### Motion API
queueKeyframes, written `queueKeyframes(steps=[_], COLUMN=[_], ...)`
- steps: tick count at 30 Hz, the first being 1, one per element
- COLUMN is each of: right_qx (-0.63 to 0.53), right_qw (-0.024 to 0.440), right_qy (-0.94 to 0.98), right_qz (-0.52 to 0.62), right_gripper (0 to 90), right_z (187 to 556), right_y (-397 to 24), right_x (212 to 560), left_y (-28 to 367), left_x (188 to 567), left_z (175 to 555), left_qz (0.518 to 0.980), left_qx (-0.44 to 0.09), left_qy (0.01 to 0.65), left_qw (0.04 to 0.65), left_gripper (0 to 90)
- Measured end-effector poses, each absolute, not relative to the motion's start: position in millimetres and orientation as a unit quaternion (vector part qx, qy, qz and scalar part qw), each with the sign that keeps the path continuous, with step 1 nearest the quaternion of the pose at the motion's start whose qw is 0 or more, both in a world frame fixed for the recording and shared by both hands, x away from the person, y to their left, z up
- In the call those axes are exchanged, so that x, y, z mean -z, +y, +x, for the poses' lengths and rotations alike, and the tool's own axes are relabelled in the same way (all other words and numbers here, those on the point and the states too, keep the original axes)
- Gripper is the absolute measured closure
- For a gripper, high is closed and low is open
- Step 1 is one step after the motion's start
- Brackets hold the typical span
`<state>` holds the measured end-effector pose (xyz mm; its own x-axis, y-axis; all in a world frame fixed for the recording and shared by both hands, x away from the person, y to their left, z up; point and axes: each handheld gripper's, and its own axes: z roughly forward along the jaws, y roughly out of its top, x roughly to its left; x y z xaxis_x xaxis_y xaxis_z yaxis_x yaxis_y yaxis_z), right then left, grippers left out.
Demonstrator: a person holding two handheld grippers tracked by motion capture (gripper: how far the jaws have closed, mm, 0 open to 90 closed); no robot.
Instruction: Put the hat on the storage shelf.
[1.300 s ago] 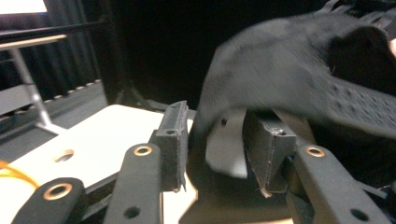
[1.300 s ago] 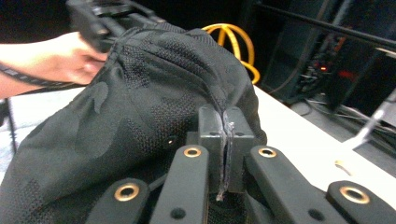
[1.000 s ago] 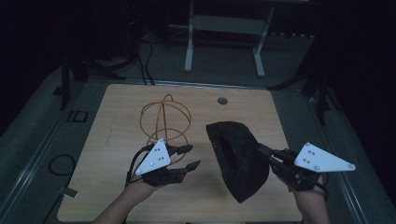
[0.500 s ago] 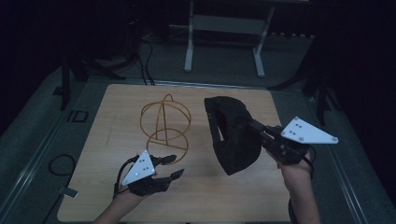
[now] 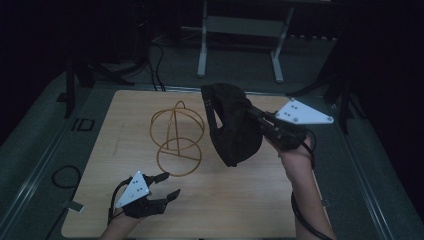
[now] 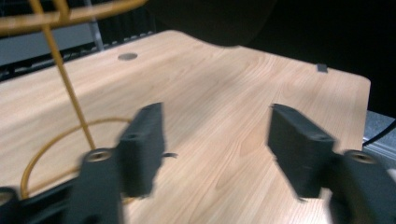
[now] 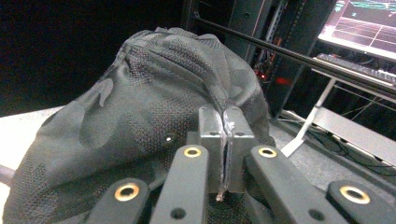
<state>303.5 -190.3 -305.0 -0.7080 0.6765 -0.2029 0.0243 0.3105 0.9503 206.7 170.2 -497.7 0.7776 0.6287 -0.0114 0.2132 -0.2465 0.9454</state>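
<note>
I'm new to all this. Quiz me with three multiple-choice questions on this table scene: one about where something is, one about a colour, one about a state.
1. Where is the black cap?
A. Flat on the table
B. Held up above the table, right of the wire stand
C. On the floor

2. What colour is the wire stand?
A. Orange-yellow
B. Blue
C. White

3. How do the right tool's jaws stand?
A. Wide apart, nothing between them
B. Resting on the wire stand
C. Pressed shut on the cap's fabric

Answers:
1 B: the high view shows the cap lifted clear of the wooden table, beside the stand.
2 A: its rings and rods look orange-yellow against the pale wood.
3 C: the right gripper view shows both jaws together with cloth pinched between them.
</note>
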Motion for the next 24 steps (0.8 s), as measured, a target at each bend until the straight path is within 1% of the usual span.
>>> queueKeyframes(steps=[1,3,4,5,6,7,13,18,24], right_qx=[-0.539,-0.539,-0.539,-0.538,-0.538,-0.539,-0.528,-0.527,-0.519], right_qw=[0.301,0.302,0.301,0.302,0.303,0.302,0.296,0.278,0.261], right_qy=[0.752,0.751,0.752,0.752,0.753,0.752,0.765,0.775,0.789], right_qz=[0.232,0.232,0.23,0.23,0.229,0.229,0.218,0.211,0.2], right_gripper=[88.5,88.4,88.4,88.5,88.5,88.5,88.4,88.4,88.4], right_z=[305.6,309.2,310.7,311.8,313.2,314.6,320.1,323.9,329.2], right_y=[-187.3,-181.5,-178.8,-175.9,-172.9,-169.9,-147.7,-128.2,-108.1], right_x=[303.8,301.2,299.8,298.4,297.2,296.4,298.8,306.7,314.7], left_y=[171.3,174.1,175.0,176.9,178.5,179.2,186.7,192.7,192.7], left_x=[500.6,506.4,509.6,512.8,516.0,519.1,527.5,530.9,534.5], left_z=[205.5,204.7,203.9,203.9,204.0,203.1,199.2,198.5,199.4], left_qz=[0.765,0.767,0.766,0.766,0.765,0.763,0.759,0.748,0.747], left_qx=[-0.197,-0.193,-0.202,-0.195,-0.19,-0.197,-0.2,-0.205,-0.211], left_qy=[0.28,0.289,0.295,0.298,0.302,0.307,0.323,0.337,0.339], left_qw=[0.545,0.54,0.535,0.535,0.536,0.534,0.53,0.533,0.531], left_gripper=[25.2,14.5,10.6,6.1,4.4,2.2,2.2,2.2,2.2])
